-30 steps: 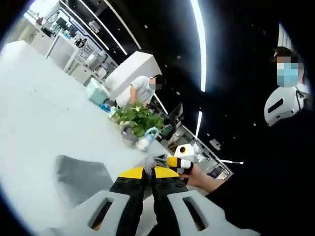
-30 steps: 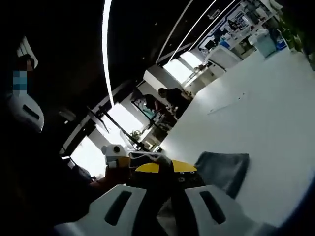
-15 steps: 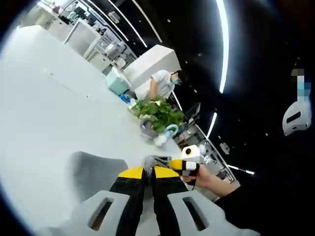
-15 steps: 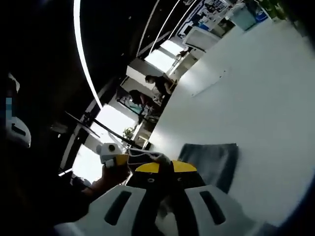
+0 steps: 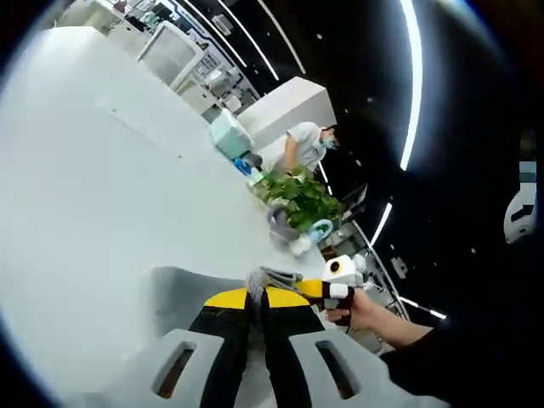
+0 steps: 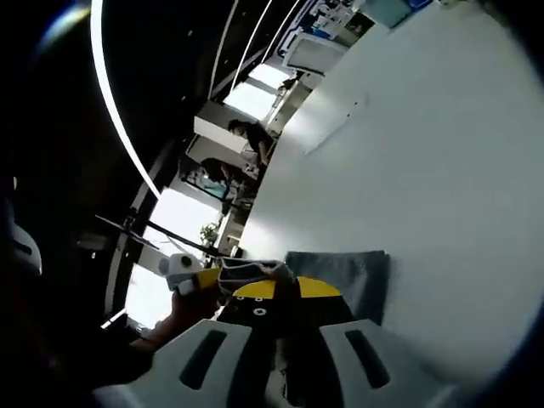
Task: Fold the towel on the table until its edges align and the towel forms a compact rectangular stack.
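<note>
Mid-fold: left gripper (image 5: pixel 257 299) and right gripper (image 6: pixel 286 291), jaws clamped, lift the grey towel (image 6: pixel 344 274) edge at six o'clock above the white table (image 5: pixel 93 195); stacking remains.

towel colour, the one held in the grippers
Grey, a plain mid grey with no pattern. The towel shows best in the right gripper view.

The left gripper (image 5: pixel 257 299) has two black jaws tipped with yellow pads, flanked by pale grey housings with dark slotted openings; the right gripper (image 6: pixel 277 291) is built alike, black jaws, yellow tips, grey slotted shells. The person wears dark sleeves (image 5: pixel 442 365).
</note>
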Motion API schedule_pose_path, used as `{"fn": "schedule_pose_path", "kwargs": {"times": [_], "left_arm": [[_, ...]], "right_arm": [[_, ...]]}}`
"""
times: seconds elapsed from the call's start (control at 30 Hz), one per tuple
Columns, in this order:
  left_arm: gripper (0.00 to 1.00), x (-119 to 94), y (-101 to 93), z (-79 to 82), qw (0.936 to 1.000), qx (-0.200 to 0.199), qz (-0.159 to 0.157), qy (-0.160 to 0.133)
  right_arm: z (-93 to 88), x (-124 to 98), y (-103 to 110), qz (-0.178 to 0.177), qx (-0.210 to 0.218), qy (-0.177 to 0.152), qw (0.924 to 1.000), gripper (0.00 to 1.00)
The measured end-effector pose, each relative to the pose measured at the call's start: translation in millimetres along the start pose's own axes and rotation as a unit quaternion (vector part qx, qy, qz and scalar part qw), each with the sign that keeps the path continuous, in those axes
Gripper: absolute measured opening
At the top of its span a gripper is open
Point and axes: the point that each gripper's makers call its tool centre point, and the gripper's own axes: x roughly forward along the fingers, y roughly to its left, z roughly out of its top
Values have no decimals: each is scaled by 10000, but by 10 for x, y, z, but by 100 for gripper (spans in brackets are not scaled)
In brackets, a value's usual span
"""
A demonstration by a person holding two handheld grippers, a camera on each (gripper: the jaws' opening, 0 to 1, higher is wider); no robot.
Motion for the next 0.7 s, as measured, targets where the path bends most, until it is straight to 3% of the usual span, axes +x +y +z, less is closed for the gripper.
{"fn": "schedule_pose_path", "kwargs": {"times": [0.3, 0.5, 0.7], "left_arm": [[5, 116, 238, -36, 9993, -64, 349, 116], [6, 168, 434, -59, 9952, 414, 857, 212], [7, 217, 492, -103, 9914, 715, 1063, 264]], "right_arm": [[-38, 41, -165, -297, -211, 67, 9993, 4], [-1, 93, -271, -479, -345, -9, 9983, 5], [-30, 120, -373, -689, -571, 78, 9960, 5]]}}
